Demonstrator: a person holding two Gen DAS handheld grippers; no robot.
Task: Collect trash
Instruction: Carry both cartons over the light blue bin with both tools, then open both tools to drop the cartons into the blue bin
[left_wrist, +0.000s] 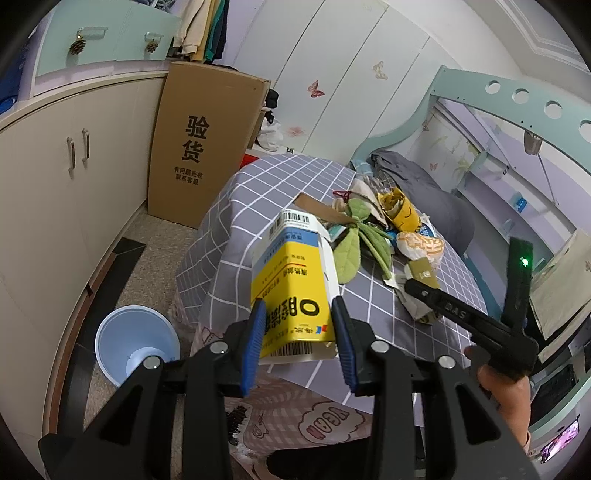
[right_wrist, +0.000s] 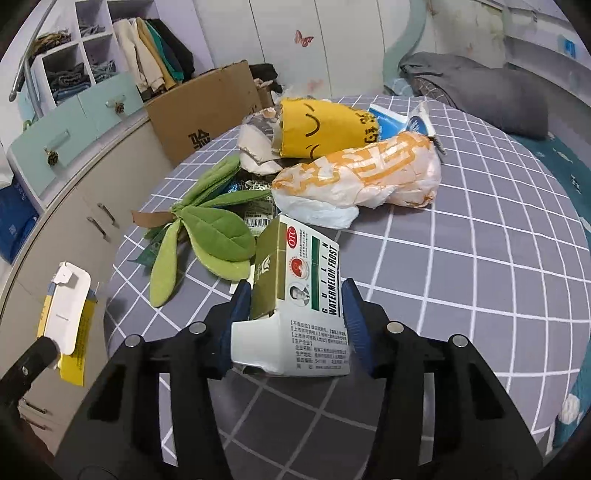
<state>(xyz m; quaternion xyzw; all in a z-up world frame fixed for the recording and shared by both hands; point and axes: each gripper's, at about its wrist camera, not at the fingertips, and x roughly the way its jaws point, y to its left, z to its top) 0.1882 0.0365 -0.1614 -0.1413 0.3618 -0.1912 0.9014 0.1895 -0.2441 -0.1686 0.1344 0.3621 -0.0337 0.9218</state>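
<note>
Pinching a yellow and white carton (left_wrist: 295, 284) between its blue-padded fingers (left_wrist: 255, 343), the left gripper (left_wrist: 298, 339) is held above the edge of the bed (left_wrist: 229, 206), which is covered with a grey checked sheet. The carton is tilted, its barcoded end pointing away from the camera. A pale blue bin (left_wrist: 136, 347) is seen on the floor to the left, below the carton, standing open.

The right gripper (right_wrist: 293, 321) is recorded with its fingers (right_wrist: 354, 321) pressed against both sides of a white and green medicine box (right_wrist: 299, 295) marked "WATERMELON FROST"; the box is crumpled at its near end and is held clear of the sheet. In the right wrist view the yellow and white carton is also visible at far left, off the bed edge.

Remaining items are noted on the bed beyond the grippers: a green plush leaf toy (right_wrist: 207, 236), a white and orange wrapper (right_wrist: 362, 177), a yellow paper bag (right_wrist: 325, 125) with a smiling face, a blue and white packet (right_wrist: 391, 122), and torn cardboard scraps (right_wrist: 255, 147). These lie close together, several touching.

A tall cardboard box (left_wrist: 207, 140) is seen standing against the cream cupboards (left_wrist: 55, 177).
</note>
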